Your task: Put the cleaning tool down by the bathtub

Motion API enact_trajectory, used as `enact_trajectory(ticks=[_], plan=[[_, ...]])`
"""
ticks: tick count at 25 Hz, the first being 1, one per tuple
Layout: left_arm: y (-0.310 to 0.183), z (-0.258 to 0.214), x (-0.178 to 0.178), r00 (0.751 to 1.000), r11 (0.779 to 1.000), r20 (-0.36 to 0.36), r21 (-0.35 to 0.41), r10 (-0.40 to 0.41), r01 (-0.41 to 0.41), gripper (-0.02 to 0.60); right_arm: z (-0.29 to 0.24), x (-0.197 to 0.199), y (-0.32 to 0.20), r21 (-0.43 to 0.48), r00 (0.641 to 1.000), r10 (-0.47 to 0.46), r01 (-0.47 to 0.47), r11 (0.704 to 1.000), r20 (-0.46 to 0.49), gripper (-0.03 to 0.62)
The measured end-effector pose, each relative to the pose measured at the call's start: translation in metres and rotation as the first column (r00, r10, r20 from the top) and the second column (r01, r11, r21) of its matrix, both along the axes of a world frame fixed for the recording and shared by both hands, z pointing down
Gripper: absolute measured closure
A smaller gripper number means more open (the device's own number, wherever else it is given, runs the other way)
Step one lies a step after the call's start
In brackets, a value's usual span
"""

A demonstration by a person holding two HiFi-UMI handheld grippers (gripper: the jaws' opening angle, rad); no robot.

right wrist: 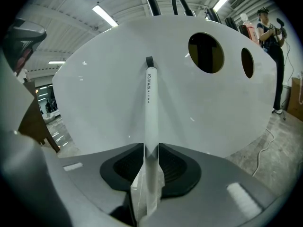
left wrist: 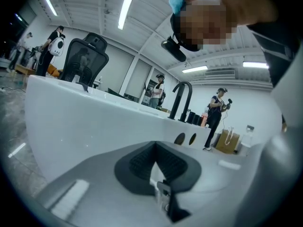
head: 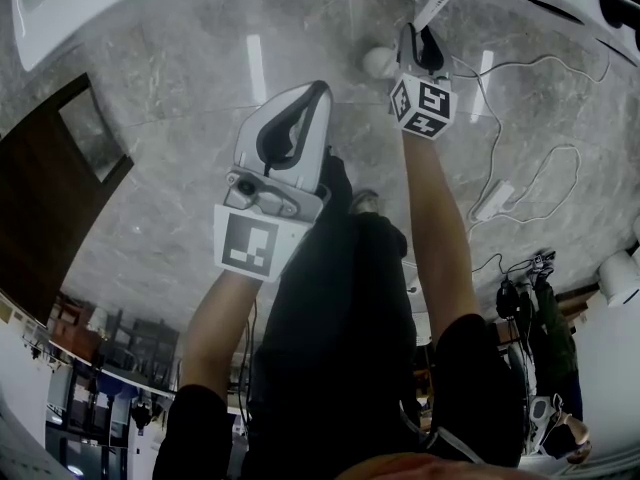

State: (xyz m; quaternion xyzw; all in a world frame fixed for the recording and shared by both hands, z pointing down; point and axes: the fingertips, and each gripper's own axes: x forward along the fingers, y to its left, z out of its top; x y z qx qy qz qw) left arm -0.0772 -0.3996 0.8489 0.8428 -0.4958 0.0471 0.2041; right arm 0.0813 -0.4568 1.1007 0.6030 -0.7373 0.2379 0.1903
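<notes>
Right gripper (right wrist: 151, 149): jaws standing apart, loosely flanking the cleaning tool (right wrist: 150, 103), which is leaning ahead of them against the bathtub (right wrist: 94, 108); the release step is seemingly in hand. Left gripper (left wrist: 154, 148): jaws resting together, carrying nothing. The next move is likely calling for a straight retreat without tipping the handle.

1. The cleaning tool (right wrist: 150, 108) stands between the jaws of the right claw (right wrist: 151, 148), its far end against the bathtub (right wrist: 94, 103) wall ahead.
2. The left claw (head: 318, 93) is to its left, further back from the bathtub.
3. A power strip (head: 496, 200) lies on the floor (head: 180, 188), right of the right claw.
</notes>
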Motion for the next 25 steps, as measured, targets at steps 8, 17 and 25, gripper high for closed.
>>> enact_trajectory(ticks=[8,17,25], plan=[[0.005,-0.018,-0.005,1.000,1.000,-0.001,-0.003,-0.017,0.017,0.574,-0.012,0.001,0.012,-0.021,1.000,0.003,-0.003,1.000,0.004,0.490],[0.020,-0.054,-0.009,1.000,1.000,-0.001,-0.001,-0.031,0.031,0.574,-0.043,0.001,0.029,-0.033,1.000,-0.004,0.004,0.999,-0.001,0.490],[0.040,-0.105,-0.007,0.999,0.999,0.004,0.009,-0.045,0.045,0.574,-0.086,0.007,0.052,-0.050,1.000,-0.012,0.012,0.999,-0.009,0.491]])
